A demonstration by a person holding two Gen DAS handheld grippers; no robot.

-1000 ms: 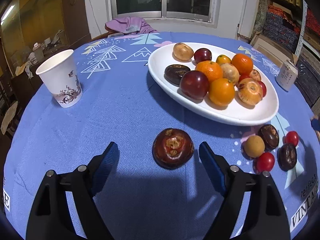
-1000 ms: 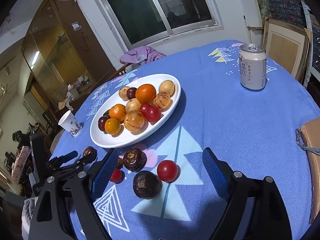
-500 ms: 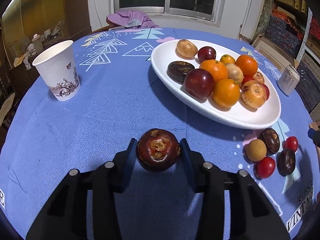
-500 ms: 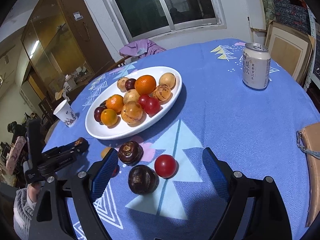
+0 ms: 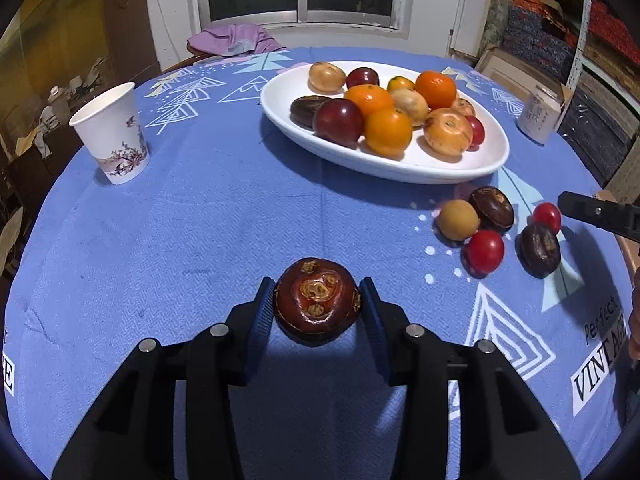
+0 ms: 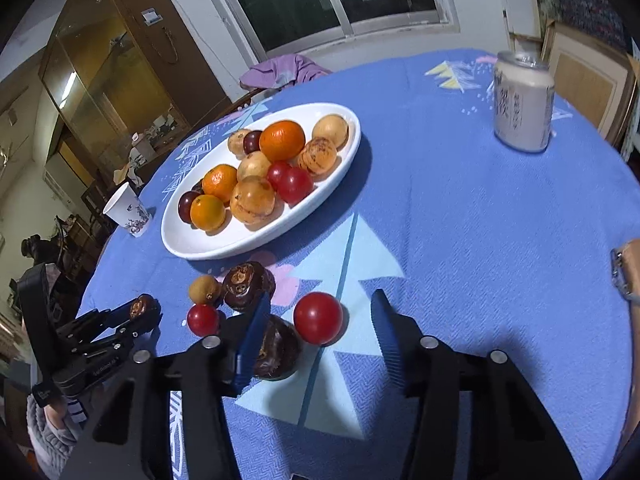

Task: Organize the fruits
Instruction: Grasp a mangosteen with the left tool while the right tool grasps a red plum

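My left gripper (image 5: 317,308) is shut on a dark red-brown round fruit (image 5: 316,300) low over the blue cloth; the right wrist view shows the same left gripper (image 6: 140,312) at the left. My right gripper (image 6: 320,332) is closing its jaws around a red tomato (image 6: 318,318), and the pads stand apart from it. A dark fruit (image 6: 280,348) lies partly behind its left finger. Beside them lie another dark fruit (image 6: 246,286), a tan fruit (image 6: 204,289) and a small tomato (image 6: 203,319). The white oval plate (image 5: 400,168) behind them holds several oranges, plums and tan fruits.
A paper cup (image 5: 114,136) stands at the far left of the round table. A drink can (image 6: 522,104) stands at the far right. A tan bag edge (image 6: 628,272) lies at the right rim. A purple cloth (image 5: 236,40) hangs on a chair beyond the table.
The left jaws shut on the dark red-brown fruit and now hold it. The right jaws narrowed from wide apart to closely either side of the red tomato.
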